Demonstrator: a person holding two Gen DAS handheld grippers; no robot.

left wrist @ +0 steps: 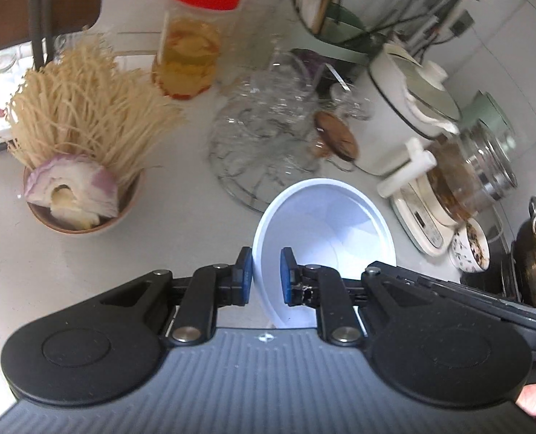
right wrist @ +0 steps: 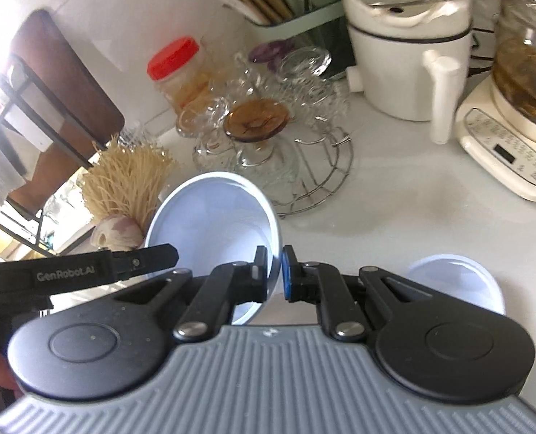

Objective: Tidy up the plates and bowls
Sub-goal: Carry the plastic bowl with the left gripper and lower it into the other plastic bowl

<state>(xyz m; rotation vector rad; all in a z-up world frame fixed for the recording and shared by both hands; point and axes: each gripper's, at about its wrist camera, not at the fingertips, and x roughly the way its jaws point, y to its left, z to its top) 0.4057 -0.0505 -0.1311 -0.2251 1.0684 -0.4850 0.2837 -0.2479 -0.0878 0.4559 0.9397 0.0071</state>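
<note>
- White bowl [left wrist: 322, 231]: gripped at opposite rim edges by left gripper [left wrist: 268, 275] and right gripper [right wrist: 275, 271], jaws clamped shut.
- Step: carrying.
- Next: lower onto second white bowl [right wrist: 459, 282], probably; align rims.

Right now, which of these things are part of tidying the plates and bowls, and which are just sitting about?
Part of the job:
- pale blue-white plastic bowl, gripped on its rim by the left gripper and the right gripper
- second pale plastic bowl on the white counter

Just about:
- red-lidded clear jar
- white lidded pot
- wire rack of glassware
</note>
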